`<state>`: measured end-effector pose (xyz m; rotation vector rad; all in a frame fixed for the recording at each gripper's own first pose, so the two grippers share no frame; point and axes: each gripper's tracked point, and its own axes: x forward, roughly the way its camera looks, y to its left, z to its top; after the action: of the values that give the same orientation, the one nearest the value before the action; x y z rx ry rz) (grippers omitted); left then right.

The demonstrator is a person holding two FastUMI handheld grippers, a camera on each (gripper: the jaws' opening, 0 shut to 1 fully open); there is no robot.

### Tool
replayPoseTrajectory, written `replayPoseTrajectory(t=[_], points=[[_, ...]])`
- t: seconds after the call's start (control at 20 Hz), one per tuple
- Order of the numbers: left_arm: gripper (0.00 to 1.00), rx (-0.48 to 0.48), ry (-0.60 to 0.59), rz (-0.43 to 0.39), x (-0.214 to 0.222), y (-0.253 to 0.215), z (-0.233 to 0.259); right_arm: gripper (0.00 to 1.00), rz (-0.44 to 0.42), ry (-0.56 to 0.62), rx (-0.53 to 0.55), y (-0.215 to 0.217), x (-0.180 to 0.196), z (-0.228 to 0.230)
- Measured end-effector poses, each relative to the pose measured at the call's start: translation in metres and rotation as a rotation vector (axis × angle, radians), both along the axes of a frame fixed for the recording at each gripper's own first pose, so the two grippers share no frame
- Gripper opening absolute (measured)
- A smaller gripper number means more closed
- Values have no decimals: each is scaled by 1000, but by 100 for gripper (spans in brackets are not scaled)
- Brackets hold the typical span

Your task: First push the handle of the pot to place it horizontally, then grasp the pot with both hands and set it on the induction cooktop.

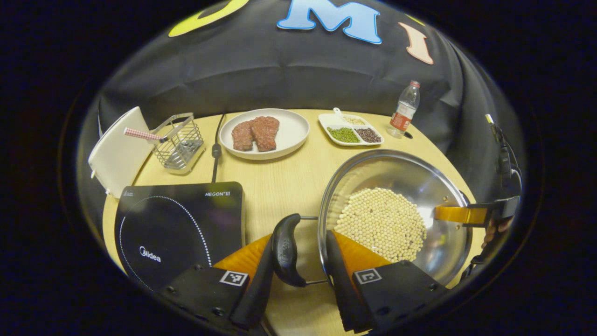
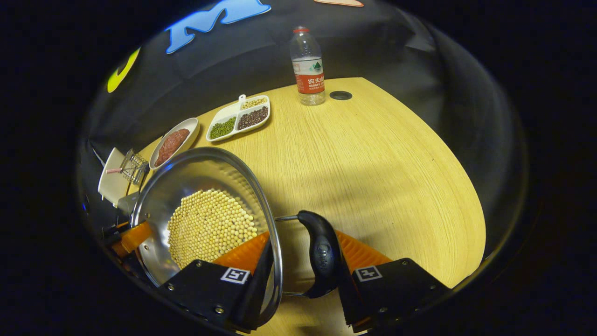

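Observation:
A steel pot (image 1: pixel 396 172) holding soybeans (image 1: pixel 380 224) is on the right half of the wooden table. My left gripper (image 1: pixel 301 238) straddles its near rim: one finger presses the outside of the black handle (image 1: pixel 285 247), the other lies inside the pot wall. The black induction cooktop (image 1: pixel 177 224) lies just left of that handle. On the far rim, my right gripper (image 1: pixel 466 214) holds the other side. In the right gripper view my right gripper (image 2: pixel 303 242) clamps the second handle (image 2: pixel 322 252) and the pot (image 2: pixel 196 172) wall the same way; my left gripper (image 2: pixel 133 238) is across the beans.
A plate (image 1: pixel 294 140) with two raw meat patties, a divided dish (image 1: pixel 329 122) of beans and a water bottle (image 1: pixel 405 109) line the back. A wire basket (image 1: pixel 179 142) and a white board (image 1: pixel 116 149) stand behind the cooktop, its cable (image 1: pixel 216 149) alongside. Bare tabletop (image 2: pixel 373 163) spreads rightward.

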<state>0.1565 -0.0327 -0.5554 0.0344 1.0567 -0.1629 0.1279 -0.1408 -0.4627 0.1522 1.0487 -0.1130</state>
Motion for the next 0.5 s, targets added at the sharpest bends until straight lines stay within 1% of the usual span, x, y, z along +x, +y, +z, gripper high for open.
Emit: replayPoseTrajectory(t=[0.05,0.1,0.15,0.2,0.25,0.3,0.35,0.4,0.45,0.5], points=[[67,-5,8,6,0,0,-1,67,-5,0,12,-1,2,-1],[66,-4,12,3,0,0,-2,63,3,7,12,-1,-2,-3],[65,7,16,-9,0,1,-1,63,5,-3,21,-1,0,1],[65,11,20,-14,-1,1,-1,63,9,4,26,0,2,-2],[68,12,17,-15,0,0,-1,58,9,9,33,0,-3,0],[65,9,19,-6,-1,0,-1,63,6,8,39,0,-2,1],[63,10,17,-4,-1,0,-1,58,9,10,38,0,-2,-1],[60,16,14,-7,0,0,-1,58,10,8,33,0,-2,0],[64,24,16,-12,-1,0,-3,58,14,10,27,-1,-2,0],[60,25,17,-15,-3,0,0,58,9,13,28,-1,-3,1]])
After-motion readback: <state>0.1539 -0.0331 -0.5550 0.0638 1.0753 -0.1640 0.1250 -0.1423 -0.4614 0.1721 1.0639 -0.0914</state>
